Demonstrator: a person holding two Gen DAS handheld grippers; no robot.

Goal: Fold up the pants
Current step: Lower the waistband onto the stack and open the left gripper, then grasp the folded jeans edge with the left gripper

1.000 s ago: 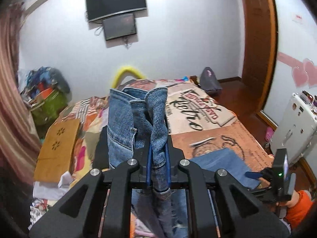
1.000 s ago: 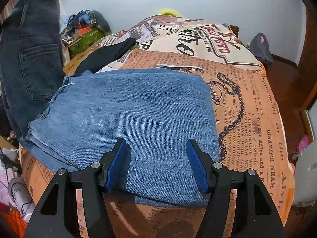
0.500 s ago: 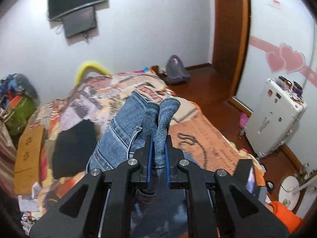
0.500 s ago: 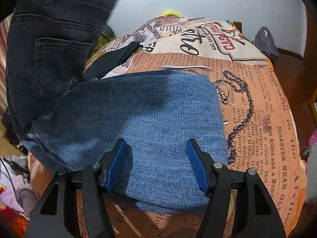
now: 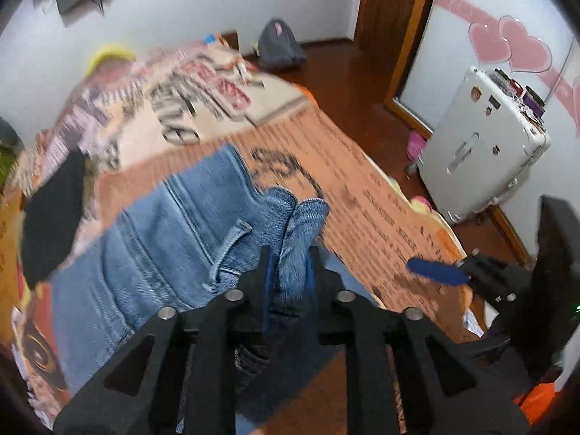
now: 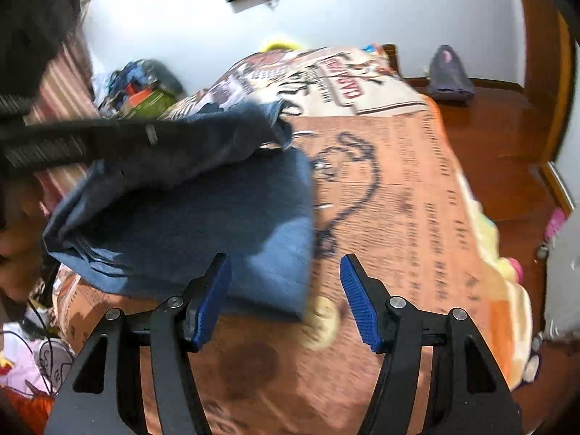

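Observation:
Blue jeans (image 5: 163, 246) lie folded on the printed bed cover (image 5: 362, 199), waistband side laid over the legs. My left gripper (image 5: 290, 253) points steeply down at them. Its jaws are opening, and a doubled fold of denim still stands between the pads and touches both. My right gripper (image 6: 286, 264) hovers open over the near right corner of the jeans (image 6: 217, 224), with nothing between its fingers. One of its blue fingers (image 5: 435, 272) shows at the right of the left wrist view. The left tool's black body (image 6: 54, 145) crosses the jeans in the right wrist view.
A black garment (image 5: 50, 217) lies on the bed left of the jeans. A white suitcase (image 5: 482, 152) stands on the wooden floor to the right, and a grey bag (image 5: 279, 47) leans on the far wall. Clutter is piled at the bed's left (image 6: 141, 87).
My left gripper came down and laid the raised half of the jeans over the half on the bed, and its jaws have parted a little. My right gripper slid right, toward the jeans' edge.

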